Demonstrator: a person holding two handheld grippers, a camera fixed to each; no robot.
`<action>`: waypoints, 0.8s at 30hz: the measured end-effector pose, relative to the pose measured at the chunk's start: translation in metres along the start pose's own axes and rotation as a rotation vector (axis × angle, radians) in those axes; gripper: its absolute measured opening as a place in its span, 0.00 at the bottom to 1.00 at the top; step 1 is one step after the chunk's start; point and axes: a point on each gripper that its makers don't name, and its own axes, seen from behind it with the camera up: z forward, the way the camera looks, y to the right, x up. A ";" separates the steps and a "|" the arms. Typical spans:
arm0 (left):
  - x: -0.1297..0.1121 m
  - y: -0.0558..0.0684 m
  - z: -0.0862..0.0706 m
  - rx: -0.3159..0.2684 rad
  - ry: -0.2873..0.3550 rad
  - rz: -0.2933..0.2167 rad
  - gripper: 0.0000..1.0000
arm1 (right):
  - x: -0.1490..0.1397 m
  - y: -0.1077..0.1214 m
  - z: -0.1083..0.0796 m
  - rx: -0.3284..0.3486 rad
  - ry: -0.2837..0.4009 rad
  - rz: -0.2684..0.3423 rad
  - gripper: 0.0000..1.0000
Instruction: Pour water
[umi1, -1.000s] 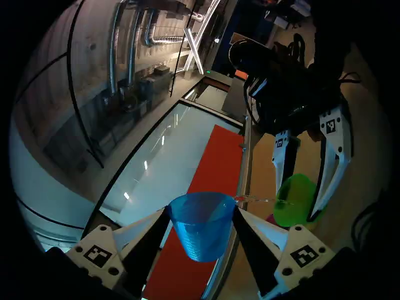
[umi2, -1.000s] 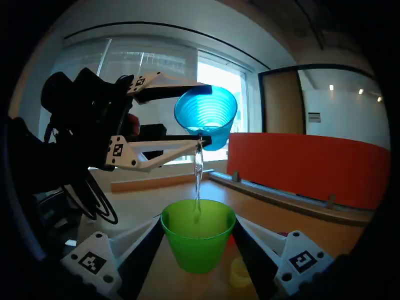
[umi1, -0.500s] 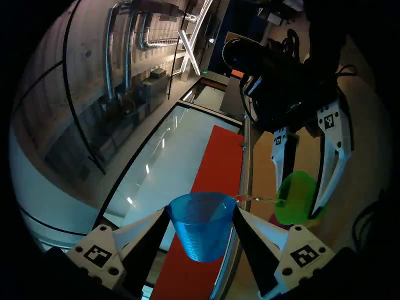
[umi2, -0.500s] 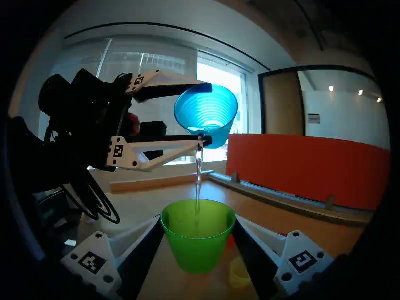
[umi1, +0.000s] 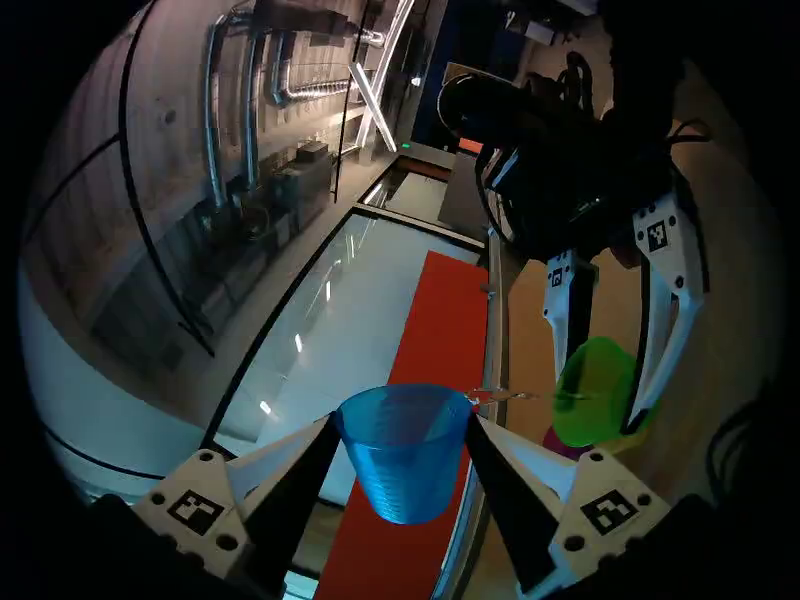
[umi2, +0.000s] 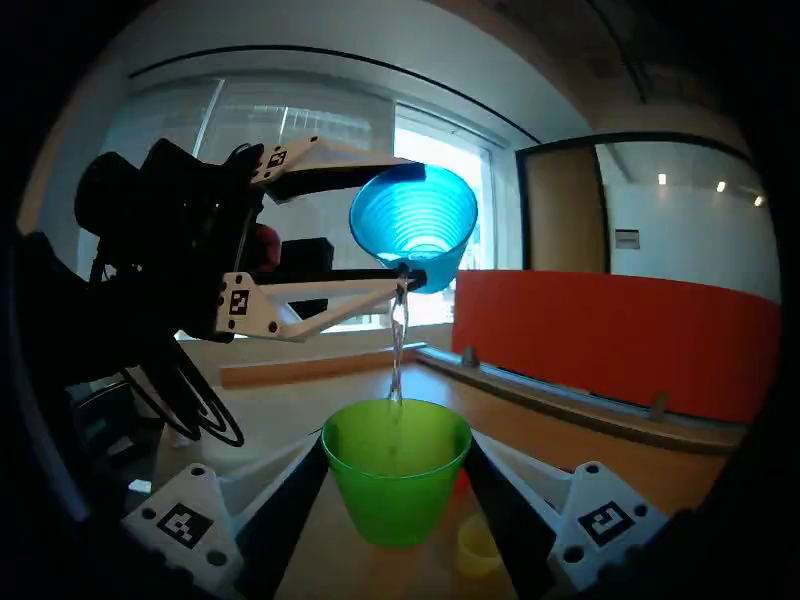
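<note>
Left gripper (umi1: 403, 428) clamps a tipped blue cup (umi1: 405, 470), and a thin water stream (umi2: 397, 340) falls from its rim into the upright green cup (umi2: 395, 490) pinched by the right gripper (umi2: 396, 445) directly below. Beneath lies a wooden table (umi2: 300, 400) with a small yellow cup (umi2: 478, 545) near the green one. A red partition (umi2: 620, 330) lines the table's far edge, with a bright window (umi2: 440, 150) behind.

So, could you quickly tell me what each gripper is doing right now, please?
Left gripper: shut on blue cup.
Right gripper: shut on green cup.
</note>
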 end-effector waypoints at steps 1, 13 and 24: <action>0.000 0.000 0.000 0.001 0.000 0.003 0.88 | 0.000 0.000 0.000 0.000 0.000 0.000 0.91; 0.001 -0.002 0.002 0.004 0.001 0.041 0.88 | 0.000 0.000 0.001 -0.001 0.001 -0.002 0.91; 0.003 -0.006 0.000 0.000 0.001 0.066 0.88 | 0.001 0.000 0.000 -0.002 0.002 -0.005 0.91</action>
